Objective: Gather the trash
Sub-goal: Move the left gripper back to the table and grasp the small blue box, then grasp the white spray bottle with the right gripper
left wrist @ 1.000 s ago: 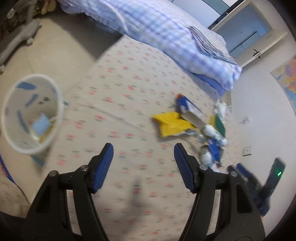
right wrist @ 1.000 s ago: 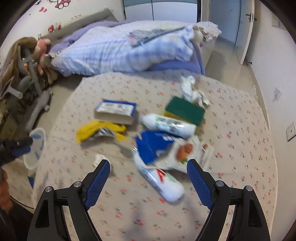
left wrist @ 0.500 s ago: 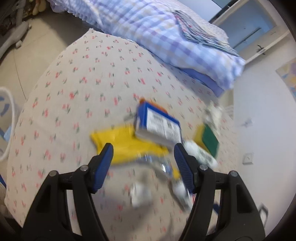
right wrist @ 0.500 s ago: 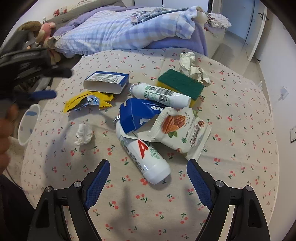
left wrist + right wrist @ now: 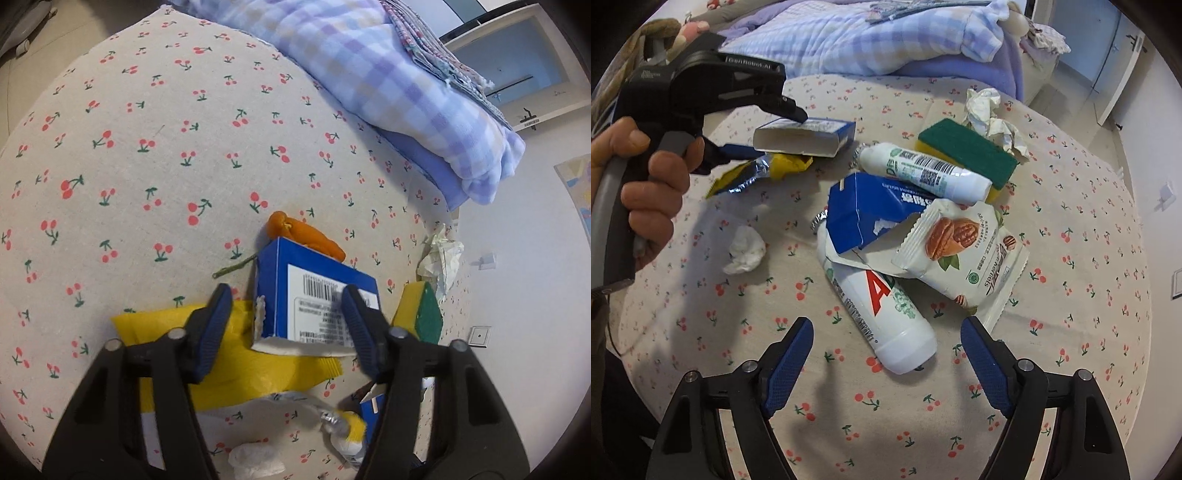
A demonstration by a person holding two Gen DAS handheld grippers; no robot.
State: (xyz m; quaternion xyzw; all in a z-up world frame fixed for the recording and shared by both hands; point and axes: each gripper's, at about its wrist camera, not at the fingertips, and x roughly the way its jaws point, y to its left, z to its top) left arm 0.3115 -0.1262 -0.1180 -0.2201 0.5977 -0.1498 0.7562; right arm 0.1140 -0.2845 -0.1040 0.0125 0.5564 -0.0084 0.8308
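While the left gripper [image 5: 286, 325] hangs wide open astride the blue box [image 5: 314, 299], gripping nothing, the step looks like picking that box; next it must lower and close. Behind, the right gripper [image 5: 886, 360] gapes empty before the pile mid-table [image 5: 1089, 332]. Count: two bottles [image 5: 882, 306], two blue cartons, two wrappers [image 5: 960, 247], two tissue wads [image 5: 746, 249], one sponge [image 5: 964, 151], one orange peel [image 5: 303, 232].

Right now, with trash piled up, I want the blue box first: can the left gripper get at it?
Probably yes: the left gripper is open, the blue box lies between its fingers, nothing on top.
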